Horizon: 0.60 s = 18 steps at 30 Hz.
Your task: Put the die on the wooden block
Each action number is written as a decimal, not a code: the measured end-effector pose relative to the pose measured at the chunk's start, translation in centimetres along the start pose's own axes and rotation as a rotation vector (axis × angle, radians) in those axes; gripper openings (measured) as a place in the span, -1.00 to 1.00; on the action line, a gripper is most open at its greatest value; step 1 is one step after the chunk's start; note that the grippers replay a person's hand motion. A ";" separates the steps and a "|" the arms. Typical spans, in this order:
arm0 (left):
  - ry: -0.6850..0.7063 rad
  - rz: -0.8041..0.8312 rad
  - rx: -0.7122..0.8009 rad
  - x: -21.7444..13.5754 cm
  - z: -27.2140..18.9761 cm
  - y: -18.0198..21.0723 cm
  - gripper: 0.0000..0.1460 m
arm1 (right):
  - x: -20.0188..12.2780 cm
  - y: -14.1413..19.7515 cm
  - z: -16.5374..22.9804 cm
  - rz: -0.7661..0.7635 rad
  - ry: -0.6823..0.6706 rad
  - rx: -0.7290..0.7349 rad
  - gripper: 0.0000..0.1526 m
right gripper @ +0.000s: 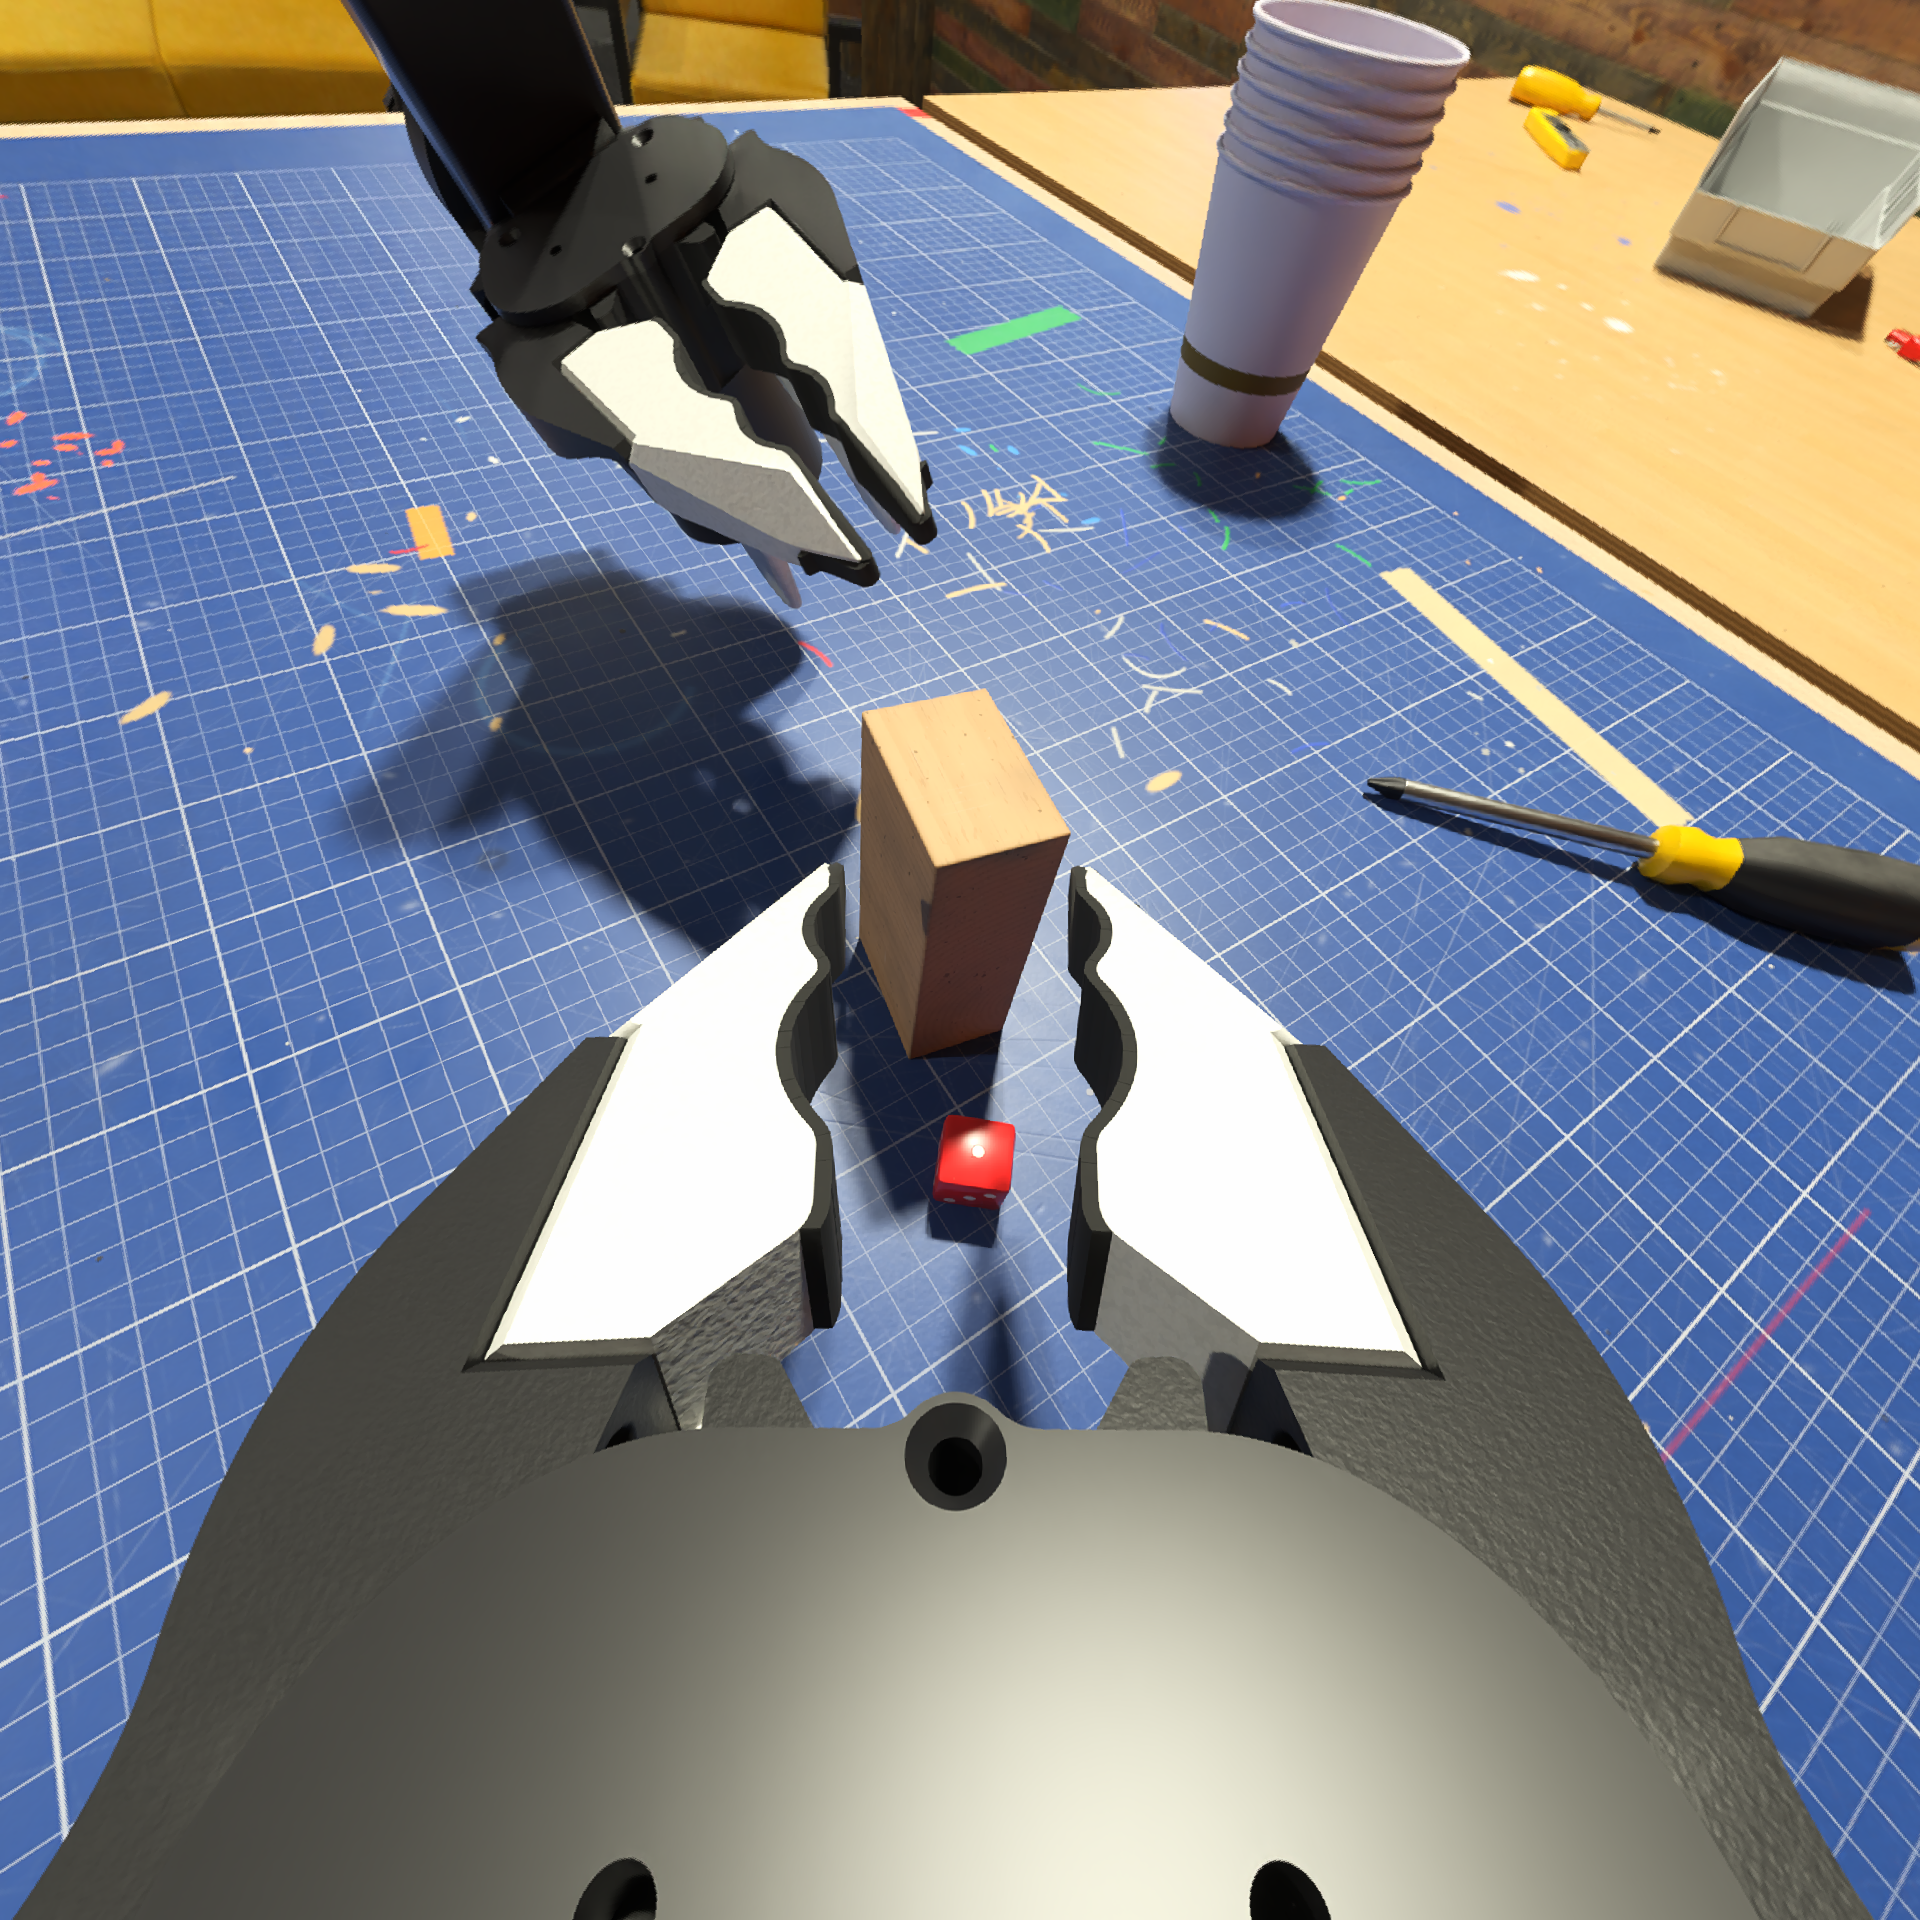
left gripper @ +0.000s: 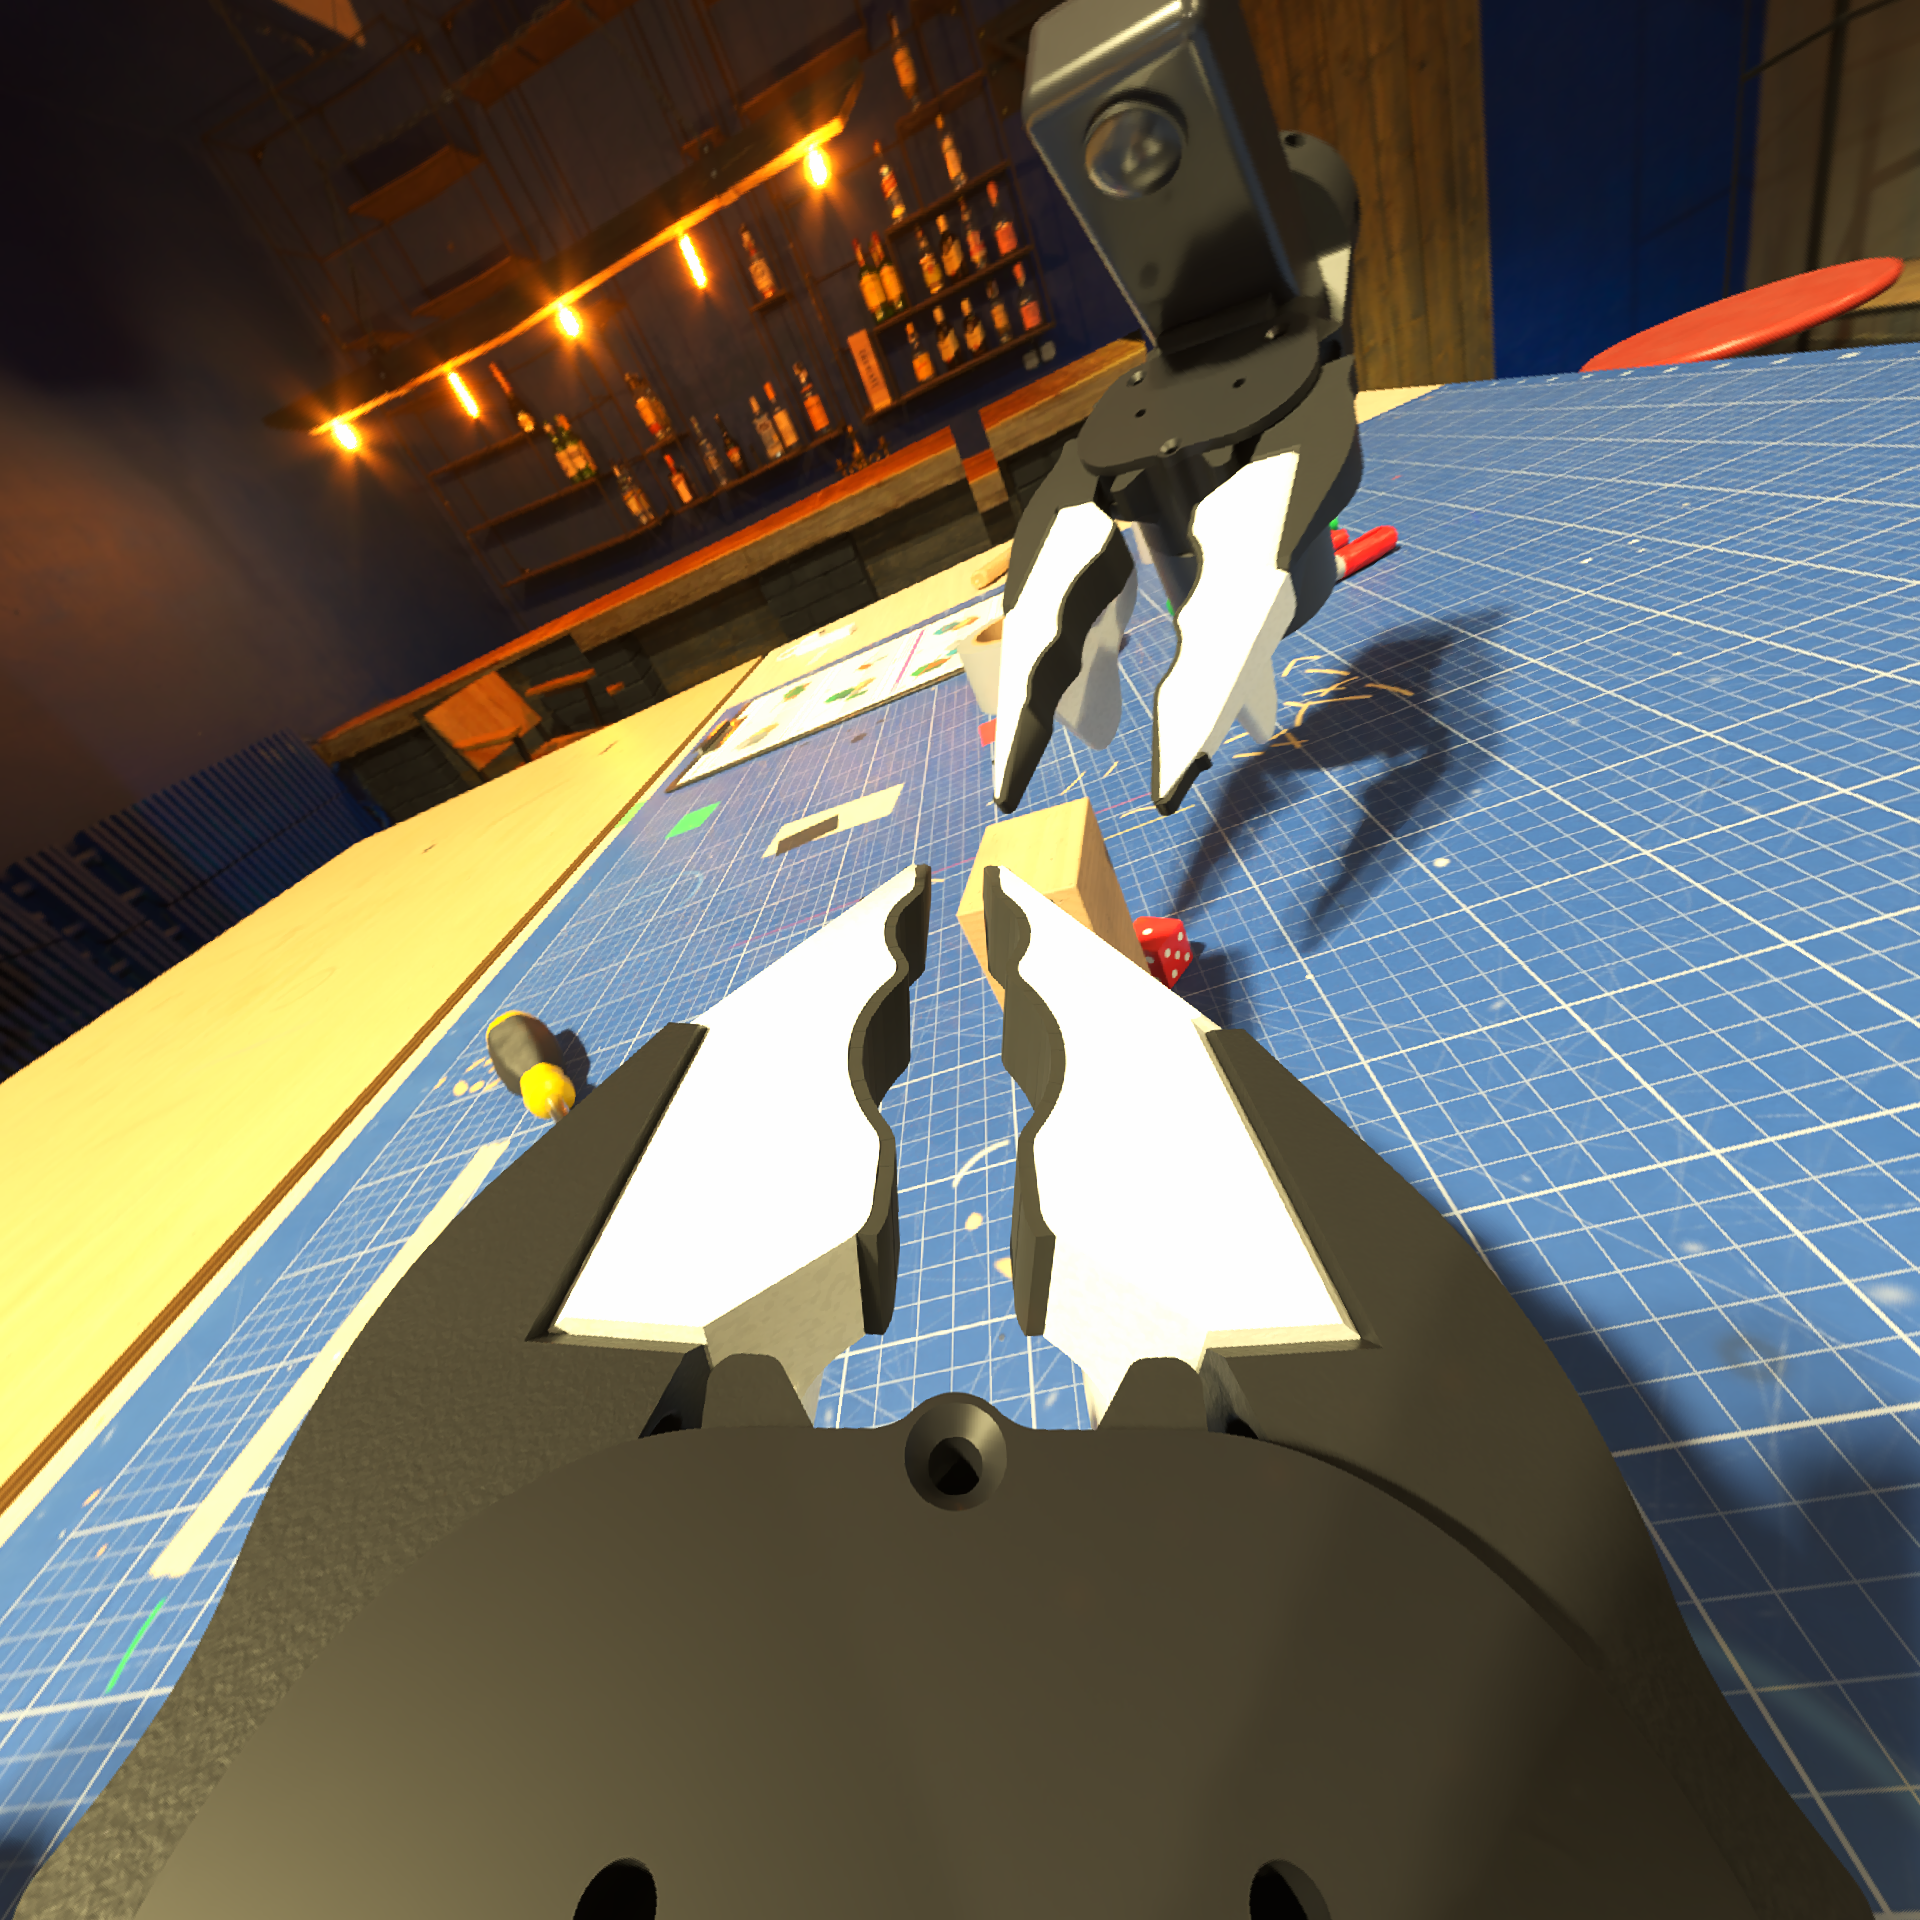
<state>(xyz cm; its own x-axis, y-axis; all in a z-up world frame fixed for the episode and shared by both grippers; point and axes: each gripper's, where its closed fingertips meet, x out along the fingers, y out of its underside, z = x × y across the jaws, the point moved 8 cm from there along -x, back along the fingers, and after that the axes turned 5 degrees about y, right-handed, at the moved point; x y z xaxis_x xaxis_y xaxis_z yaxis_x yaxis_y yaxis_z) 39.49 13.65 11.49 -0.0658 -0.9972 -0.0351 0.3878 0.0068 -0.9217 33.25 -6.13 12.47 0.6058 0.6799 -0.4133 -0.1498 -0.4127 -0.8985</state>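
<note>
- One red die [right gripper: 974,1162], white-pipped, lies on the cutting mat [right gripper: 312,987] at 6 o'clock of one upright wooden block [right gripper: 951,862].
- Right gripper [right gripper: 954,883] gapes wide, empty, above the die.
- Left gripper [left gripper: 954,883] is nearly closed, empty.

Stacked paper cups [right gripper: 1314,218] stand upright on the blue cutting mat [right gripper: 312,935]; a screwdriver [right gripper: 1704,857] (yellow collar) lies well apart.
</note>
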 end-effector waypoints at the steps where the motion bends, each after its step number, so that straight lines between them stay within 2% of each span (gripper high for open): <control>1: 0.009 -0.009 0.007 0.0 -0.1 -0.1 -0.87 | 0.0 0.0 0.0 -0.005 0.001 -0.004 -0.44; 9: 0.135 -0.089 0.081 0.0 -1.4 -0.8 -0.87 | -0.4 -0.1 0.2 -0.026 -0.009 -0.027 -0.45; 18: 0.158 -0.039 0.115 0.4 -1.9 -0.3 -0.86 | -0.4 0.2 0.3 -0.017 -0.016 -0.046 -0.44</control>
<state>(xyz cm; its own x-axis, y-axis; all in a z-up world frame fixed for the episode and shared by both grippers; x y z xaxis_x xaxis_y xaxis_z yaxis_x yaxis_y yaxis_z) 37.60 13.42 11.07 -0.2226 -0.9725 -0.0691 0.4840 -0.0487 -0.8737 32.71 -6.31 12.44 0.5952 0.6966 -0.4006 -0.1031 -0.4282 -0.8978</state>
